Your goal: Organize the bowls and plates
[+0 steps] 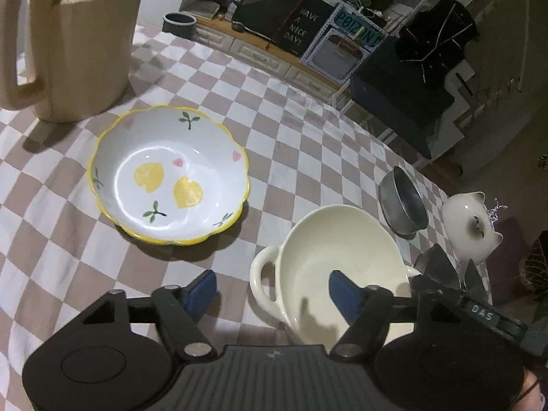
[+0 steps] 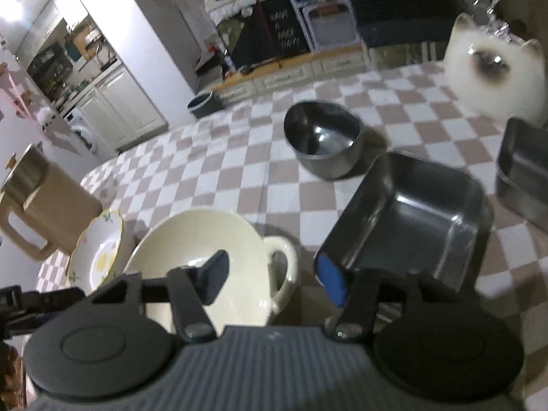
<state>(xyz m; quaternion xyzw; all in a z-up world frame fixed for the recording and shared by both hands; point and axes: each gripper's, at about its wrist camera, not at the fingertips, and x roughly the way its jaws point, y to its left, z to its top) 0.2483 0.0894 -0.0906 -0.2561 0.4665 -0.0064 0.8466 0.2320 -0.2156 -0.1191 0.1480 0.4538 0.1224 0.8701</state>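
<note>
A cream two-handled bowl [image 1: 328, 257] sits on the checkered table, also in the right wrist view [image 2: 195, 250]. My left gripper [image 1: 272, 291] is open, its jaws straddling the bowl's left handle and wall. A lemon-patterned bowl [image 1: 167, 174] lies to its left, also in the right wrist view [image 2: 99, 253]. A round steel bowl [image 2: 322, 140] stands farther back, also in the left wrist view [image 1: 404, 202]. A square steel tray [image 2: 411, 219] sits tilted in front of my right gripper [image 2: 274, 277], which is open between the cream bowl's handle and the tray.
A beige jug [image 1: 68, 41] stands at the table's far left, also in the right wrist view [image 2: 37, 205]. A white cat figurine [image 2: 493, 75] and another steel container [image 2: 524, 167] are at the right. Cabinets lie beyond the table edge.
</note>
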